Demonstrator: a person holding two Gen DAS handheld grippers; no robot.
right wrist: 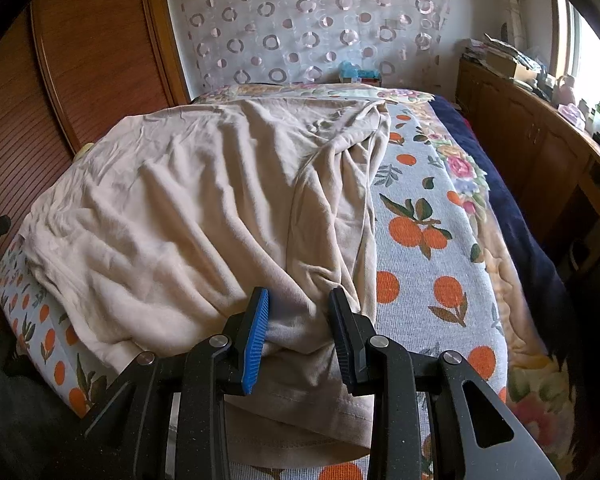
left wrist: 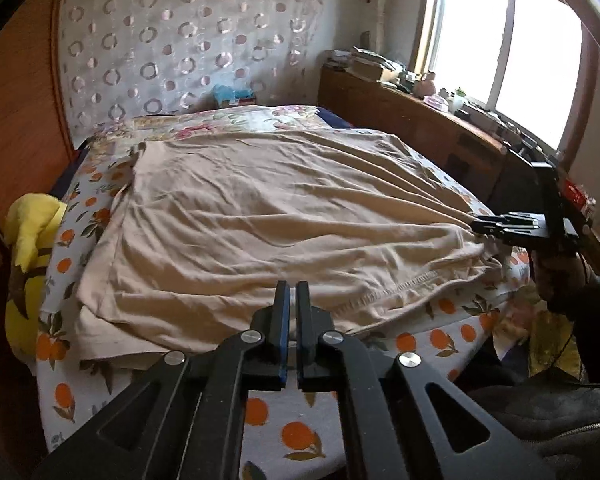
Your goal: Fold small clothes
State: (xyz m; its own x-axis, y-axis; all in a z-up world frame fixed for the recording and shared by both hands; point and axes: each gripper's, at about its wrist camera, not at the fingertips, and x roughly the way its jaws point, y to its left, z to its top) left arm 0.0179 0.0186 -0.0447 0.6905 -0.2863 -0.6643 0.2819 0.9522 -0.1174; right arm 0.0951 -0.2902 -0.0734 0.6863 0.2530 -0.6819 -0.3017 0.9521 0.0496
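Note:
A beige garment [left wrist: 260,220] lies spread and wrinkled on the bed; it also shows in the right wrist view [right wrist: 188,208]. My left gripper [left wrist: 293,292] is shut with nothing between its jaws, hovering at the garment's near hem. My right gripper [right wrist: 298,304] has its jaws around a bunched fold at the garment's near right corner, with cloth filling the gap. In the left wrist view the right gripper [left wrist: 480,227] sits at the garment's right edge, with wrinkles radiating from it.
The bed has an orange-print sheet [right wrist: 420,248] and a floral blanket [left wrist: 228,120] at the far end. A yellow plush toy [left wrist: 32,240] lies at the left edge. A wooden cabinet [left wrist: 400,120] with clutter stands on the right under a window. A wooden wardrobe [right wrist: 80,60] stands on the left.

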